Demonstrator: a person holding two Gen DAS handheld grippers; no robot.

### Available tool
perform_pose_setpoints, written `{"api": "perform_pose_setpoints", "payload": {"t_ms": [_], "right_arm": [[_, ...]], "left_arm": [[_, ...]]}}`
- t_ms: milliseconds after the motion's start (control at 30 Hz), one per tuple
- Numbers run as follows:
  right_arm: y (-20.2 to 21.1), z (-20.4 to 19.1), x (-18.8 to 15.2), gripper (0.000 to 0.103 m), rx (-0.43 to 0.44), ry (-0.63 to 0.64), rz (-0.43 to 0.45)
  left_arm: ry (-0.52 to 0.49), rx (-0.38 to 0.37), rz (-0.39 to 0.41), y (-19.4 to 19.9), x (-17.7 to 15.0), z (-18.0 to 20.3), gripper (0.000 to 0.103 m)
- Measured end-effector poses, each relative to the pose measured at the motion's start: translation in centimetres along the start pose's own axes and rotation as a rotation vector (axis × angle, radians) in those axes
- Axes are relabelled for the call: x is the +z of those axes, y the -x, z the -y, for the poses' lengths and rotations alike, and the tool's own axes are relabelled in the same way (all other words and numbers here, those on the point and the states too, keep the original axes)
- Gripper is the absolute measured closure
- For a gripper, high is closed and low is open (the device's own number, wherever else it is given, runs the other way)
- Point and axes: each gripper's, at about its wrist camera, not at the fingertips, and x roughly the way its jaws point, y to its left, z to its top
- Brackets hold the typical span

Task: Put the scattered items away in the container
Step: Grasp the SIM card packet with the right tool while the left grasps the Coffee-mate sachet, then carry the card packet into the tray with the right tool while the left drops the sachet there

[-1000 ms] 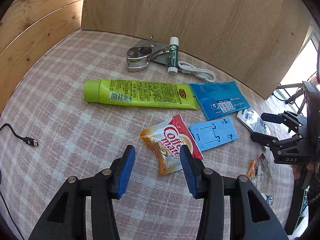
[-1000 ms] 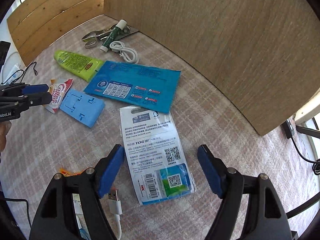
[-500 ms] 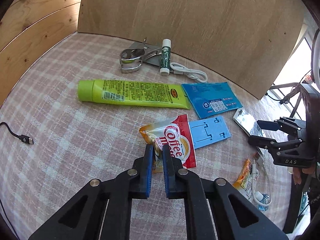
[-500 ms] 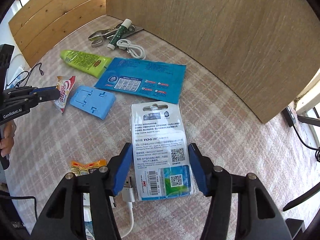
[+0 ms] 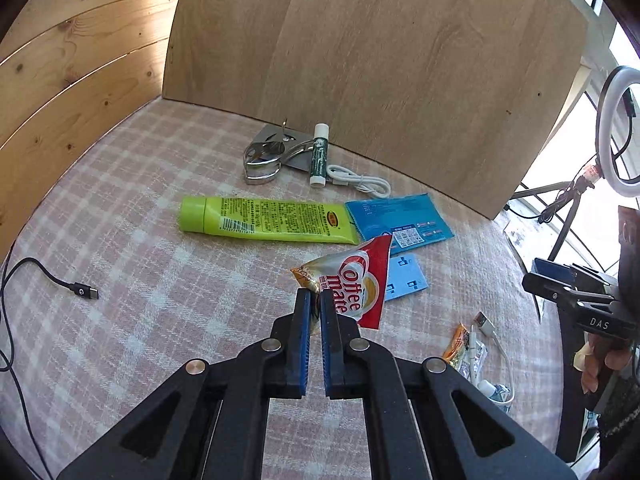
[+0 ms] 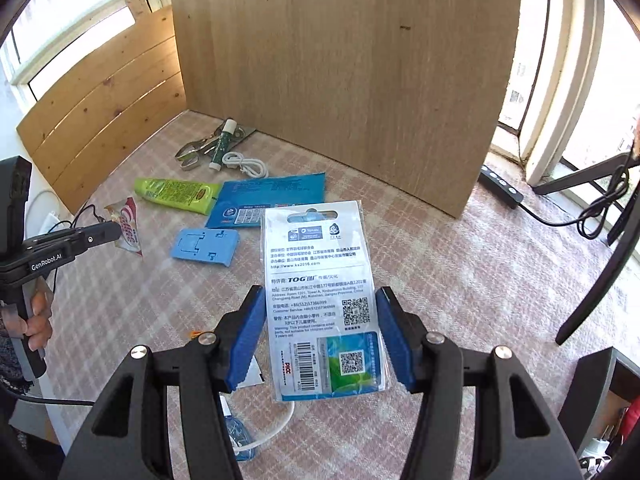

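Observation:
My left gripper point(image 5: 315, 300) is shut on a red and white Coffee mate sachet point(image 5: 356, 284) and holds it lifted above the checked cloth; the sachet also shows in the right wrist view point(image 6: 129, 227). My right gripper point(image 6: 320, 320) is shut on the side edges of a white TOG blister card point(image 6: 320, 300), lifted off the cloth. On the cloth lie a green tube point(image 5: 264, 220), a blue pouch point(image 5: 400, 222), a blue phone stand point(image 6: 206, 246), a lip balm stick point(image 5: 319, 155), a white cable point(image 5: 360, 180) and metal clippers point(image 5: 266, 158). No container shows.
An upright wooden board point(image 5: 380, 60) stands behind the items. A black USB cable point(image 5: 60, 280) lies at the left. An orange sachet point(image 5: 456, 346), a white USB lead point(image 5: 486, 328) and a small bottle point(image 6: 236, 436) lie near the front. A ring light point(image 5: 618, 128) stands at the right.
My left gripper closed on the Coffee mate sachet and raised it. My right gripper closed on the TOG card and lifted it off the cloth.

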Motion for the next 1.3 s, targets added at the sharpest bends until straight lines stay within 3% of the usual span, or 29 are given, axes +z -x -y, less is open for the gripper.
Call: {"api": "perform_pose_setpoints", "payload": {"t_ms": [200, 367, 933, 1133, 1200, 1233, 1267, 1300], "right_arm": [[4.8, 1.2, -1.8, 0.048, -0.043, -0.107, 0.089], [10.0, 3.5, -4.8, 0.048, -0.131, -0.196, 0.138], [25.4, 15.6, -18.2, 0.048, -0.493, -0.536, 0.221], [28.0, 17.9, -21.2, 0.048, -0.568, -0.612, 0.228], [28.3, 18.5, -21.7, 0.048, -0.581, -0.631, 0.232], [28.4, 18.7, -21.9, 0.047, -0.587, -0.634, 0.233], [28.4, 18.8, -22.0, 0.044, -0.599, -0.636, 0.227], [28.4, 18.9, -22.1, 0.037, -0.623, -0.641, 0.214]], "left_arm": [[-0.042, -0.060, 0.029, 1.8, 1.0, 2.7, 0.099], [-0.119, -0.158, 0.020, 2.5, 1.3, 7.7, 0.099], [-0.499, -0.522, -0.027, 1.9, -0.7, 34.9, 0.099], [-0.563, -0.587, -0.071, 0.8, -2.2, 41.3, 0.099], [-0.577, -0.660, -0.118, 0.2, -2.5, 43.0, 0.099], [-0.590, -0.691, -0.147, -0.1, -2.6, 43.9, 0.088], [-0.597, -0.679, -0.174, -0.6, -2.8, 44.6, 0.061], [-0.593, -0.661, -0.172, -0.8, -2.9, 44.9, 0.051]]}}
